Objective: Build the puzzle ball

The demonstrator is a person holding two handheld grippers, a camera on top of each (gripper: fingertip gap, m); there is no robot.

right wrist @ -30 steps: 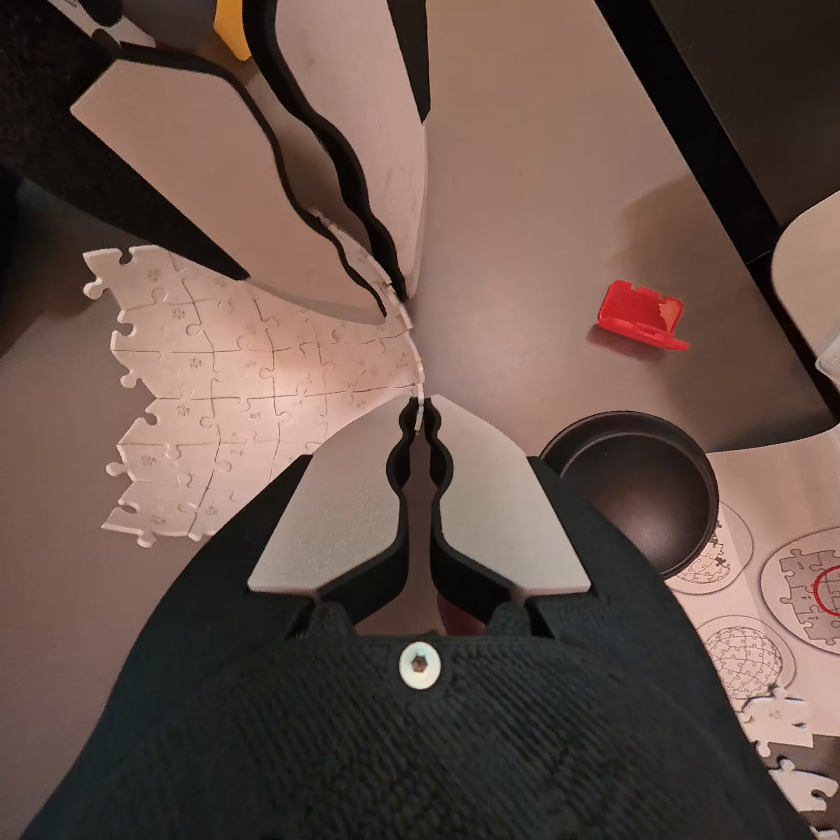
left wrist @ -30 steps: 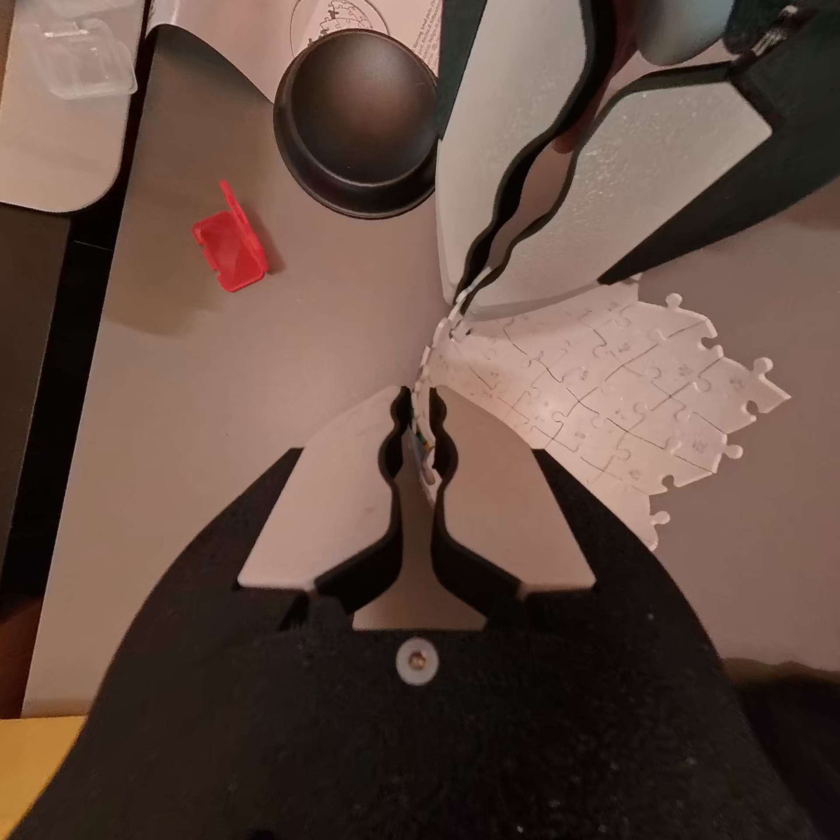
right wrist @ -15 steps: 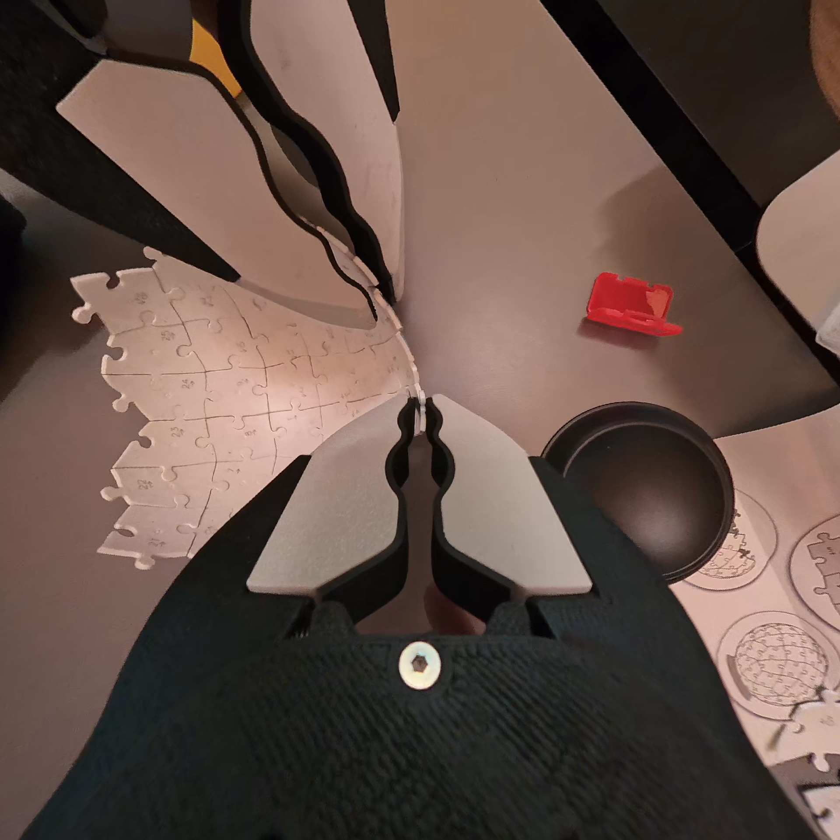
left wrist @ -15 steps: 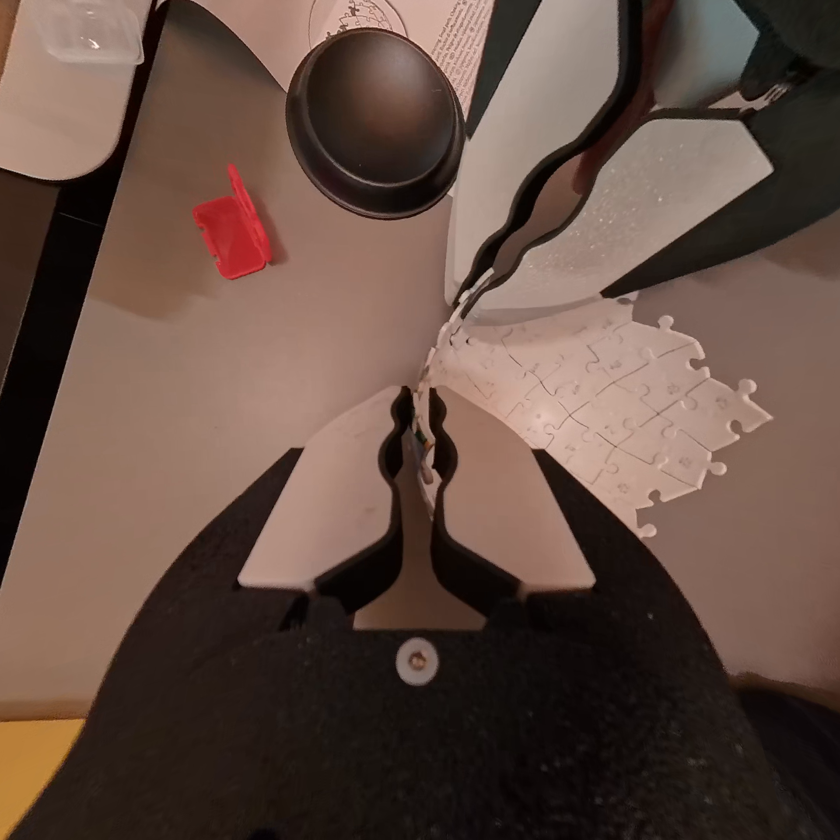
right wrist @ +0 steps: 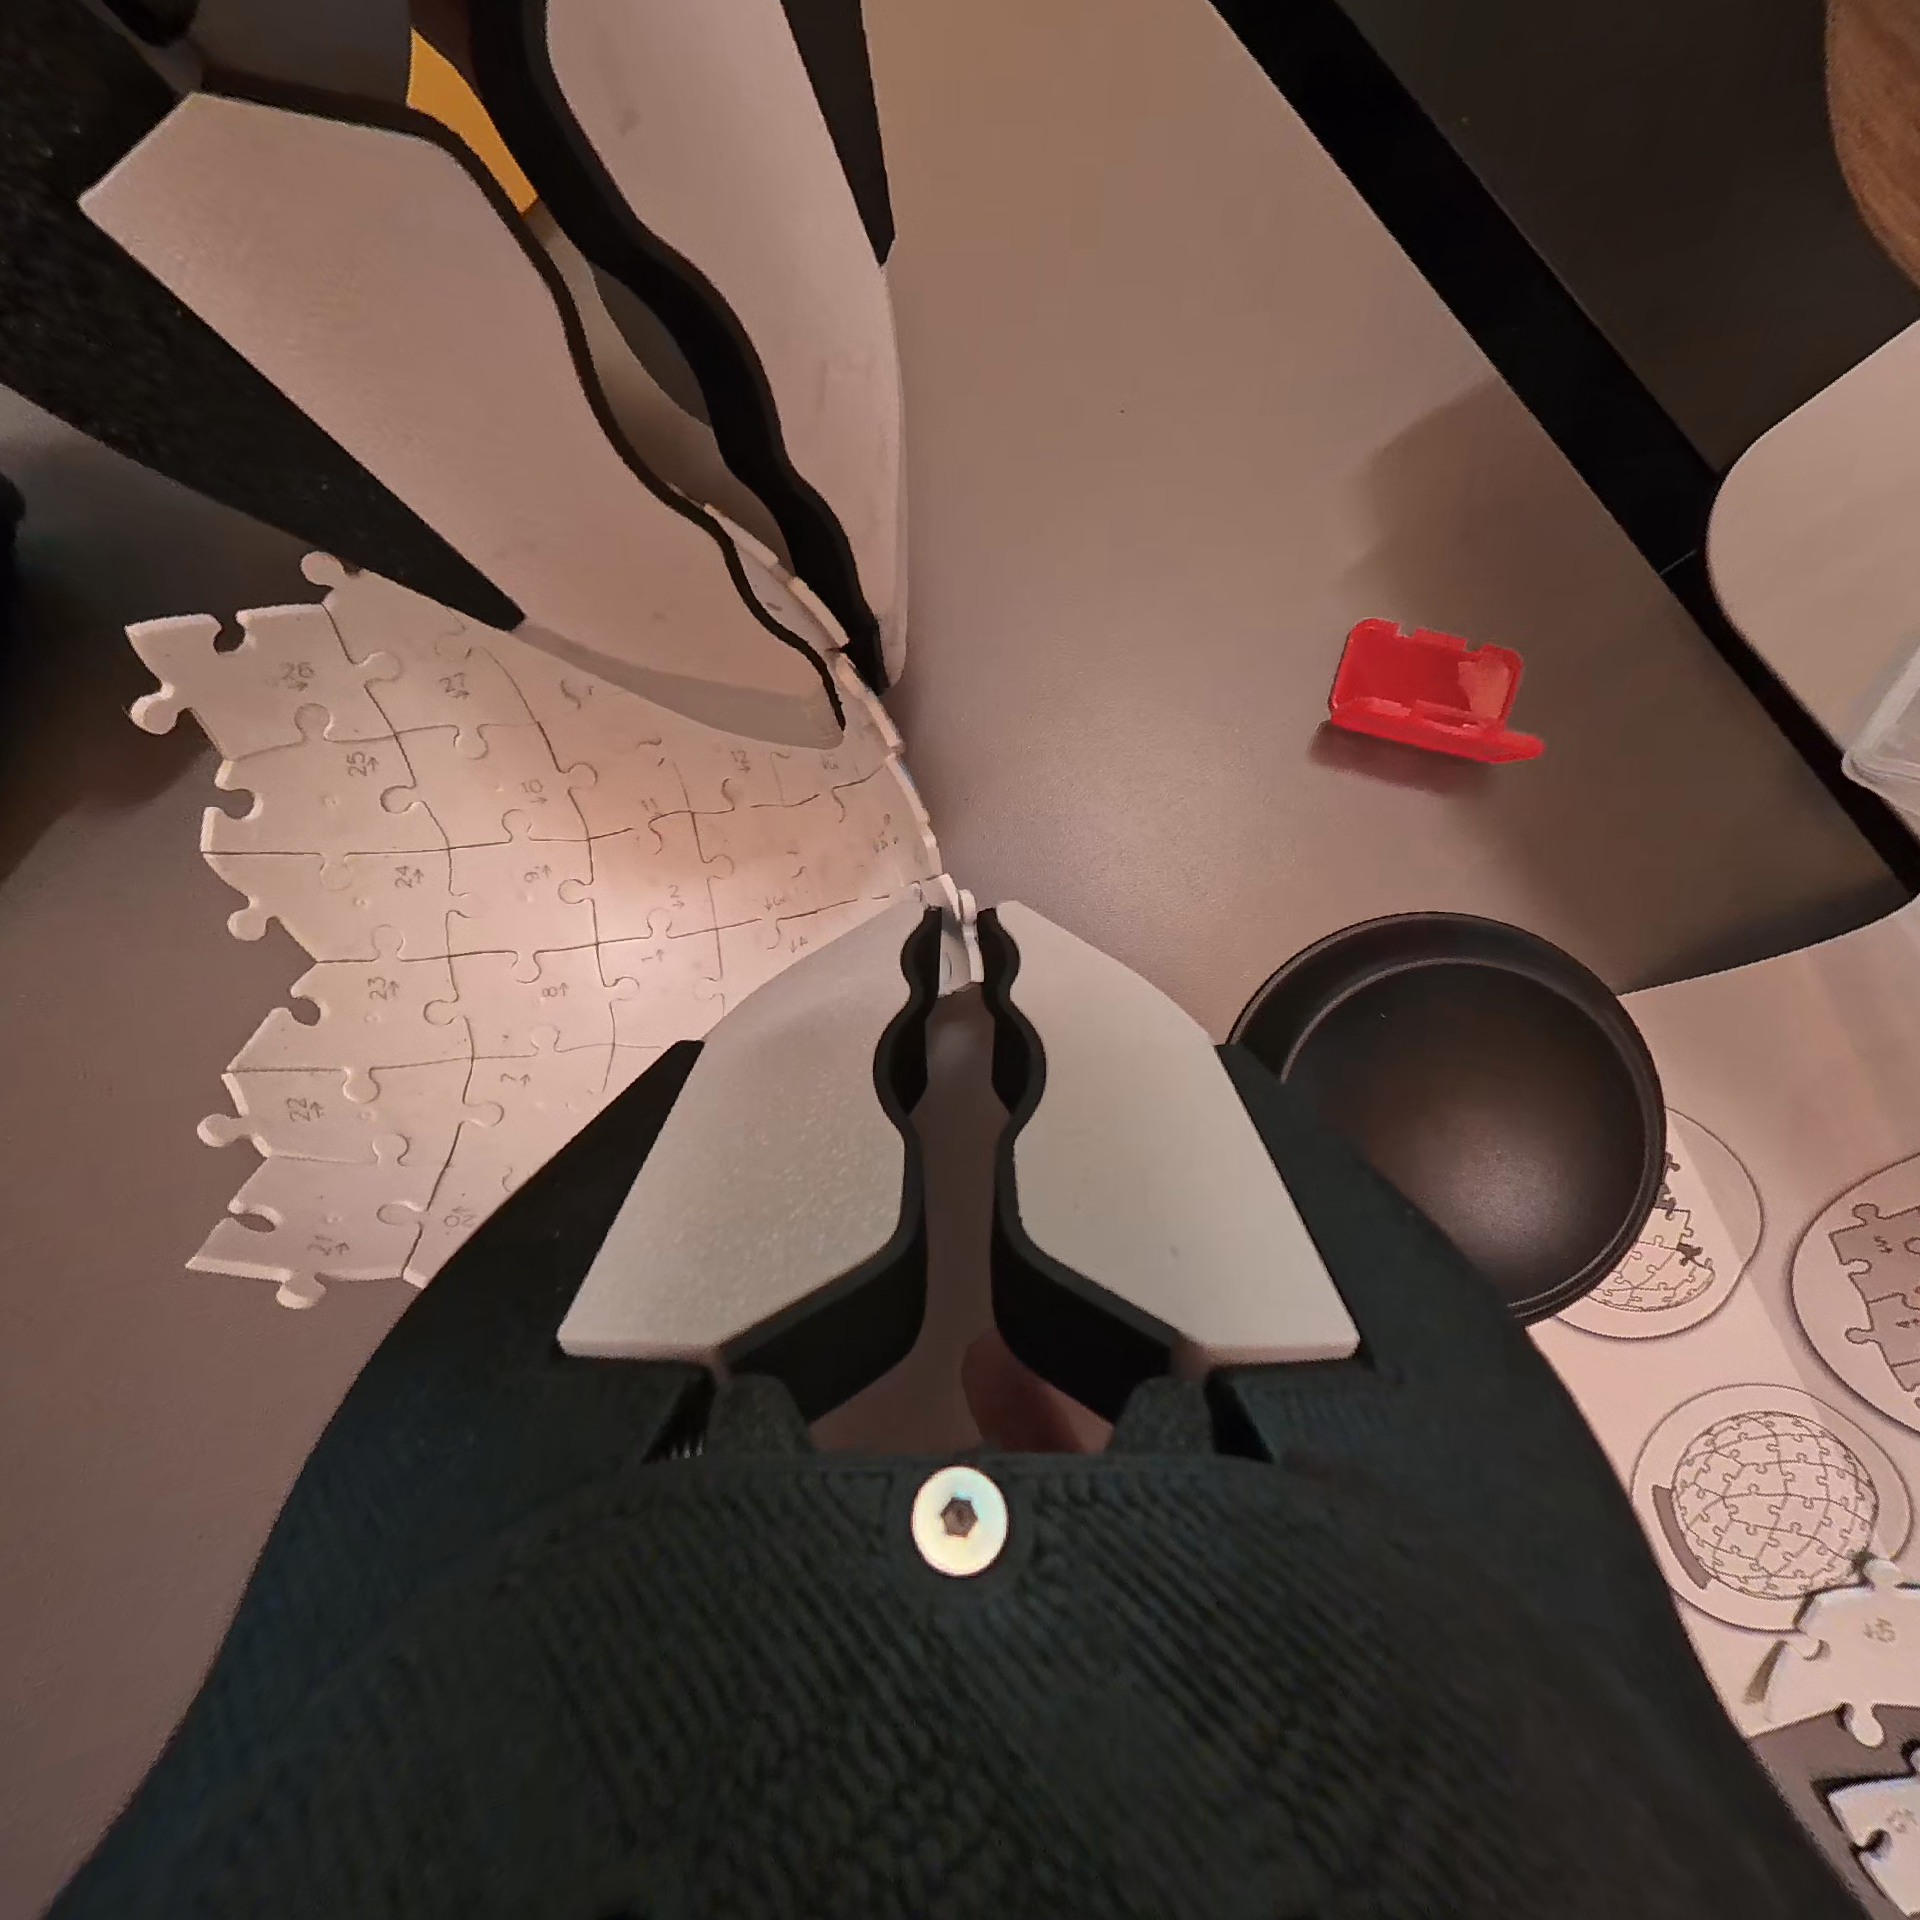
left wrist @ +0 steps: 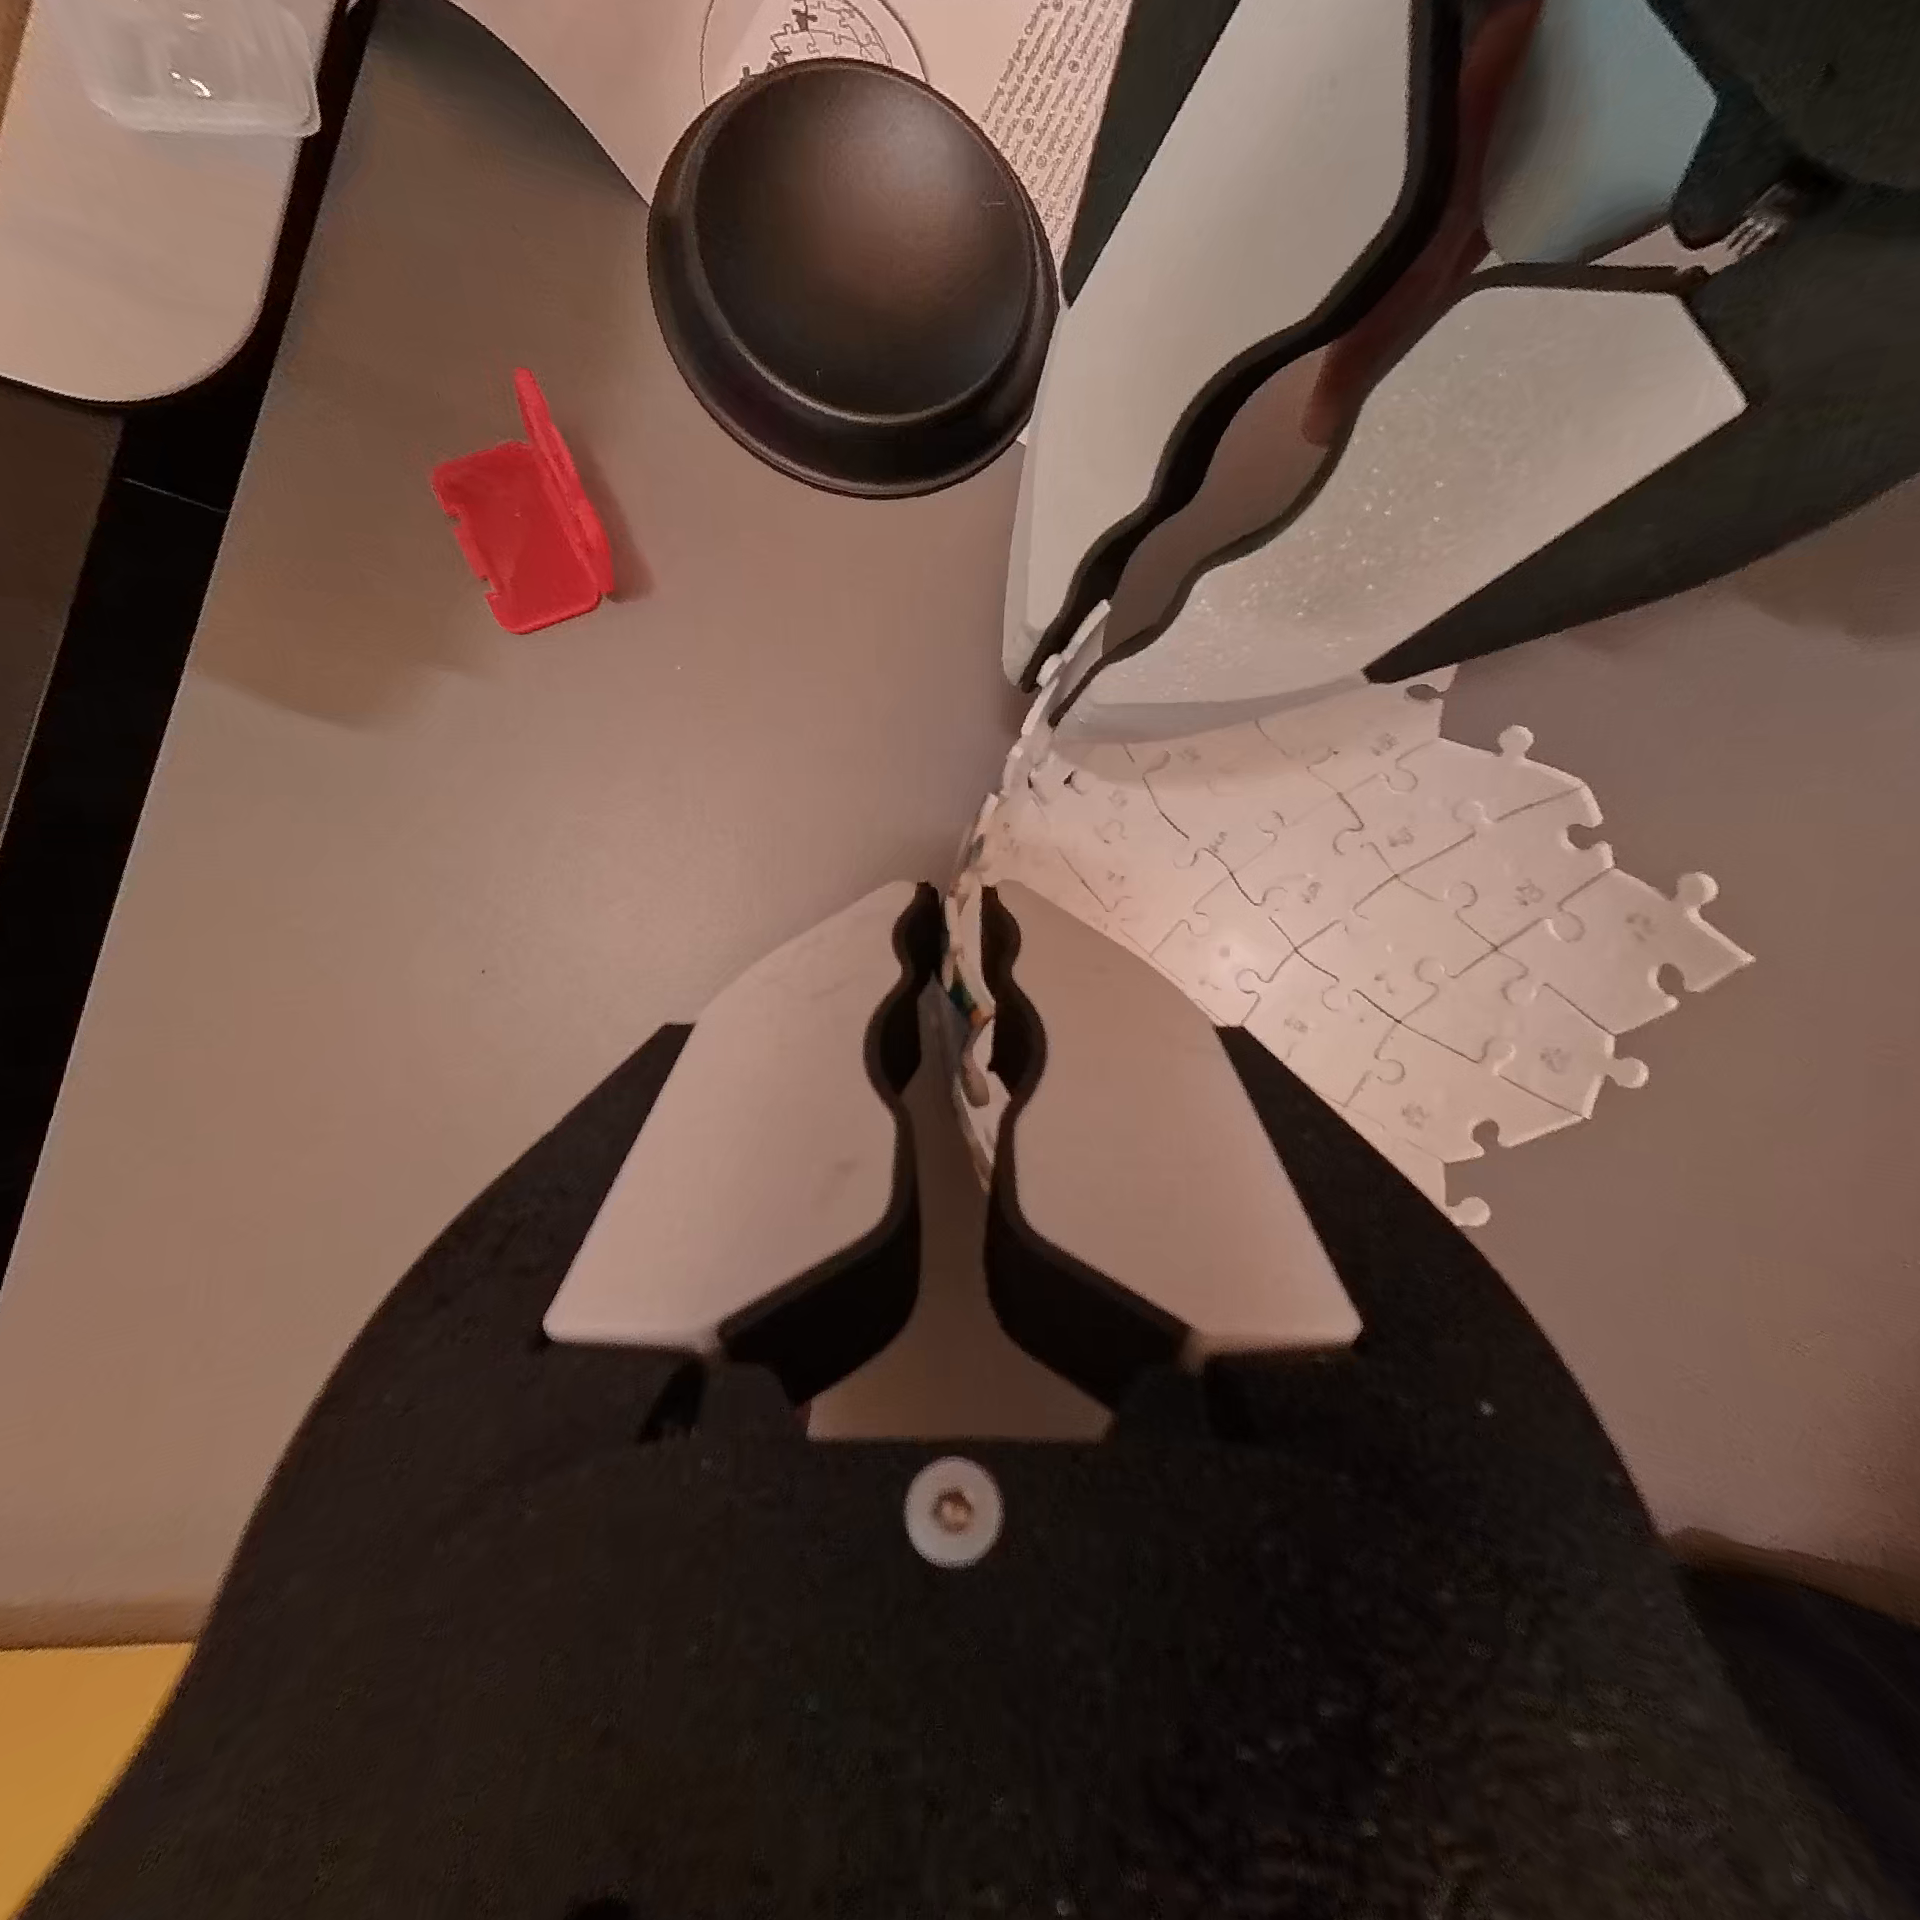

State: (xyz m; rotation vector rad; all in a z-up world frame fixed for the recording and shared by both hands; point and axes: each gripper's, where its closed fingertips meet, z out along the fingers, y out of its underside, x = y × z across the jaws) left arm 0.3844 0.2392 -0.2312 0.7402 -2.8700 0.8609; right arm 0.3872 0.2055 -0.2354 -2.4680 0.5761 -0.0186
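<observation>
A curved white shell of joined puzzle pieces (left wrist: 1382, 914) is held above the grey table, its inner side with small printed marks facing both cameras (right wrist: 499, 904). My left gripper (left wrist: 961, 914) is shut on one edge of the shell. My right gripper (right wrist: 961, 925) is shut on the edge a little farther along. The right gripper shows at the top right of the left wrist view (left wrist: 1070, 665). The left gripper shows at the top left of the right wrist view (right wrist: 852, 686). The shell's outer face is hidden.
A black dome-shaped bowl (left wrist: 847, 270) (right wrist: 1455, 1122) sits on the table beside an instruction sheet (right wrist: 1766, 1455). A small red plastic clip (left wrist: 520, 530) (right wrist: 1423, 686) lies near it. Loose puzzle pieces (right wrist: 1849, 1662) lie on the sheet. A clear plastic box (left wrist: 197, 62) is at the far left. Tip to tip, the grippers are about 4 centimeters apart.
Both grippers have kept hold of the shell. The bowl and red clip have drifted in both views, so the held shell has shifted and turned a little over the table.
</observation>
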